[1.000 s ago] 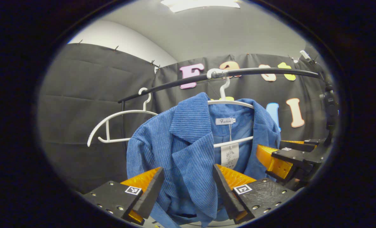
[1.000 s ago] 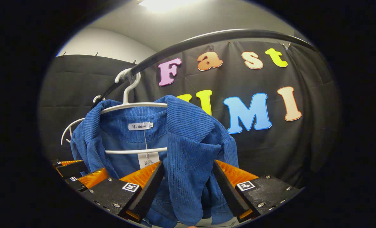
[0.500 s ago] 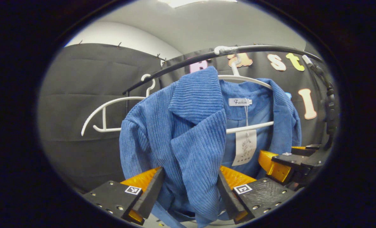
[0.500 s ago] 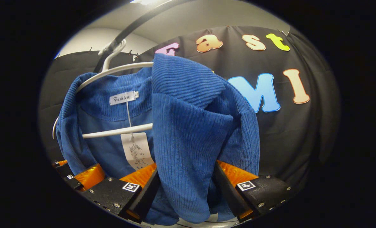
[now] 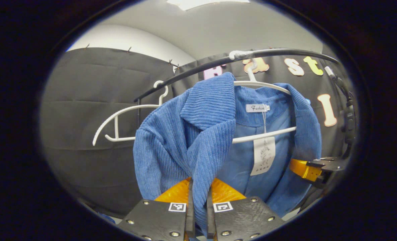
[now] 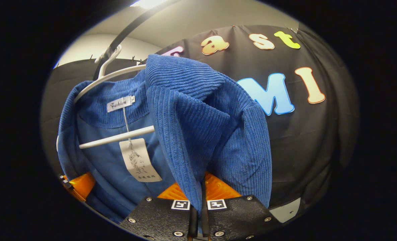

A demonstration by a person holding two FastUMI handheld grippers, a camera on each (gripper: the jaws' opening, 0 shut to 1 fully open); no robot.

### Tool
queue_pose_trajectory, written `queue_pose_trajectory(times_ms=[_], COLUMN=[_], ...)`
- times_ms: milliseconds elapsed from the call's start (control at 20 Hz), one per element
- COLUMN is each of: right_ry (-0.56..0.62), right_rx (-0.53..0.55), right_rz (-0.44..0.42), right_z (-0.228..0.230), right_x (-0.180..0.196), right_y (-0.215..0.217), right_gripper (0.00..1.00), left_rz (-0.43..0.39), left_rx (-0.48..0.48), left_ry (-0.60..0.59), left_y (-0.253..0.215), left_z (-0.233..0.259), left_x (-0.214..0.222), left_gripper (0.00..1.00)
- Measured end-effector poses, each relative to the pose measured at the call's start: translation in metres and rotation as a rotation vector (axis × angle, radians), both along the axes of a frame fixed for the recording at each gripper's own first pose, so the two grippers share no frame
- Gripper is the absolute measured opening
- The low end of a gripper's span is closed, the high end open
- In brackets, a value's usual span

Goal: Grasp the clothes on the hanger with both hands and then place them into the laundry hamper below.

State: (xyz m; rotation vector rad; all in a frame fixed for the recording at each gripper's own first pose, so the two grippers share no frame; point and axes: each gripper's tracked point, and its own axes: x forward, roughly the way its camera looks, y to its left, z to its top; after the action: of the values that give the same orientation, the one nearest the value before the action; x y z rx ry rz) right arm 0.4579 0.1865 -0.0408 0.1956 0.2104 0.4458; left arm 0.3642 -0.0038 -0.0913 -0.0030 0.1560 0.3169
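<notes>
A blue corduroy jacket (image 5: 198,134) hangs open on a white hanger (image 5: 268,85) from a black rail (image 5: 285,52). My left gripper (image 5: 198,214) is shut on the jacket's front edge below one lapel. In the right gripper view the same jacket (image 6: 198,113) hangs on its hanger (image 6: 114,139), and my right gripper (image 6: 198,214) is shut on the other front edge. The right gripper (image 5: 313,167) also shows in the left gripper view at the jacket's far side. A paper tag (image 6: 136,160) dangles inside the collar. The left gripper (image 6: 78,184) peeks in at the lower left.
A second white hanger (image 5: 124,124), bare, hangs on the rail to the left of the jacket. Black cloth walls close the booth behind and to the left. A stand with cables (image 5: 347,110) rises at the right edge.
Both grippers moved in on the jacket's two front edges and went from wide open to shut on the cloth. The jacket front has drawn slightly toward them.
</notes>
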Motion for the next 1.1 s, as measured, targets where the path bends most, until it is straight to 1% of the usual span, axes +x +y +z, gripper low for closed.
queue_pose_trajectory(times_ms=[50,150,200,250,400,550,650,750,800,900,950,1100], right_ry=[-0.016,-0.061,-0.089,-0.112,-0.176,-0.210,-0.232,-0.263,-0.278,-0.309,-0.323,-0.345], right_rx=[-0.008,-0.021,-0.003,0.012,0.044,0.072,0.093,0.091,0.090,0.089,0.084,0.072], right_rz=[0.005,-0.012,-0.019,-0.034,-0.068,-0.100,-0.120,-0.140,-0.150,-0.166,-0.173,-0.209], right_z=[0.004,0.015,0.025,0.035,0.062,0.086,0.102,0.118,0.124,0.137,0.142,0.154], right_x=[-0.001,-0.007,-0.014,-0.019,-0.028,-0.035,-0.040,-0.039,-0.039,-0.040,-0.037,-0.024], right_y=[-0.003,-0.014,-0.018,-0.024,-0.043,-0.062,-0.074,-0.085,-0.090,-0.099,-0.103,-0.123], right_gripper=[0.04,0.04,0.04,0.04,0.04,0.04,0.05,0.04,0.04,0.04,0.05,0.05], left_rz=[-0.008,0.012,0.020,0.011,-0.001,0.010,0.014,0.017,0.016,0.018,0.022,0.043], left_rx=[-0.009,-0.020,-0.011,-0.006,0.010,0.024,0.039,0.058,0.061,0.065,0.070,0.091], left_ry=[-0.005,-0.027,-0.034,-0.042,-0.074,-0.110,-0.134,-0.157,-0.170,-0.199,-0.215,-0.241], left_y=[-0.003,0.004,0.005,0.003,0.007,0.015,0.020,0.026,0.031,0.038,0.045,0.066], left_z=[0.002,0.002,0.009,0.014,0.036,0.060,0.079,0.096,0.106,0.125,0.134,0.156], left_x=[-0.001,-0.004,-0.014,-0.020,-0.036,-0.057,-0.066,-0.071,-0.073,-0.080,-0.082,-0.088], left_gripper=[0.31,0.06,0.01,0.03,0.01,0.01,0.02,0.03,0.01,0.01,0.01,0.01])
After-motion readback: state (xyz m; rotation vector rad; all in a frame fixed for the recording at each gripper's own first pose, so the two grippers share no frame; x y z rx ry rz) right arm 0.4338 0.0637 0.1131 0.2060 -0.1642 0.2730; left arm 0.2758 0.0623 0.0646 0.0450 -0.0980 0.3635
